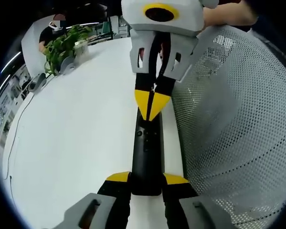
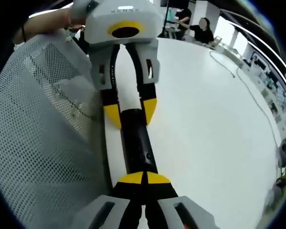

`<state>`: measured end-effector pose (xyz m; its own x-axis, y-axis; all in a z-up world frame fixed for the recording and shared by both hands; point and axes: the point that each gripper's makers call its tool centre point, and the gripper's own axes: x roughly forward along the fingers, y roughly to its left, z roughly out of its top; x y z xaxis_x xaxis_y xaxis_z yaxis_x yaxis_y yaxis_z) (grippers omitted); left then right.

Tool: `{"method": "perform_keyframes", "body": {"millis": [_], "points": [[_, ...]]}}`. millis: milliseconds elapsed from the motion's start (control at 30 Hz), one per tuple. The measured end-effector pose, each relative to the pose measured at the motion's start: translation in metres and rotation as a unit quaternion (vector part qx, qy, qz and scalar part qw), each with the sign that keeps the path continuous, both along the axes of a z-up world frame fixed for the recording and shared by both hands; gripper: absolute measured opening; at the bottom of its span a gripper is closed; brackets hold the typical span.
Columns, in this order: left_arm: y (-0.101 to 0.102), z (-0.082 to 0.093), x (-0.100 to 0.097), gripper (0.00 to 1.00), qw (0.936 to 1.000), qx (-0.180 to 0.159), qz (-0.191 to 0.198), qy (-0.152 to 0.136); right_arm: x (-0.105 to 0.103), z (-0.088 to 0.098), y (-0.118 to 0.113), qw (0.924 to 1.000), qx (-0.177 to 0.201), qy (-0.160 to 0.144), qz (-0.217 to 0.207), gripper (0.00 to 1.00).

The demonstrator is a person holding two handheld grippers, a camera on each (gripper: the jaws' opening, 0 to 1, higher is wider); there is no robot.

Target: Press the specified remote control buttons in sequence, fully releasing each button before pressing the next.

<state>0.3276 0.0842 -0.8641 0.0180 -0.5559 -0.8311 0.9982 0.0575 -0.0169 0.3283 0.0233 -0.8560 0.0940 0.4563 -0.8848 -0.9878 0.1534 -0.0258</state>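
Looks like a press step is in hand: left tool point(image 1: 146, 187) clamps the near end of the remote point(image 1: 147, 152) w/ its yellow tips either side, while right tool point(image 1: 153, 106), tips clenched together to a point, sits on the remote's top face near the buttons; whether a button is actually down can't be told. Next move prob. calls for lifting right tool fully clear before shifting to the next button, left holding steady. Remote is a slim black bar lying along the edge of the white counter point(image 1: 76, 133), just beside a grey mesh panel point(image 1: 233, 119).
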Motion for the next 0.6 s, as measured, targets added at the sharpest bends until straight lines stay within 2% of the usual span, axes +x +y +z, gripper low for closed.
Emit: {"method": "perform_keyframes", "body": {"millis": [167, 333, 400, 500, 600], "points": [[0.0004, 0.0002, 0.0000, 0.26, 1.0000, 0.000, -0.001, 0.000, 0.0014, -0.0004, 0.0009, 0.9997, -0.013, 0.008, -0.020, 0.00], [0.0003, 0.0003, 0.0001, 0.26, 1.0000, 0.001, -0.001, 0.000, 0.0024, -0.0003, 0.0001, 0.9983, -0.001, 0.021, -0.054, 0.00], [0.0007, -0.0001, 0.0001, 0.26, 1.0000, 0.000, 0.000, 0.000, 0.0016, 0.0000, -0.0007, 0.9983, 0.005, 0.019, -0.055, 0.00], [0.0007, 0.0002, 0.0000, 0.26, 1.0000, -0.002, 0.000, 0.000, 0.0005, 0.0013, -0.0001, 0.9993, 0.013, 0.015, -0.031, 0.00], [0.0007, 0.0003, -0.0001, 0.26, 1.0000, -0.004, 0.001, 0.001, 0.0026, 0.0030, 0.0019, 0.9982, 0.025, 0.029, -0.046, 0.00]]}}
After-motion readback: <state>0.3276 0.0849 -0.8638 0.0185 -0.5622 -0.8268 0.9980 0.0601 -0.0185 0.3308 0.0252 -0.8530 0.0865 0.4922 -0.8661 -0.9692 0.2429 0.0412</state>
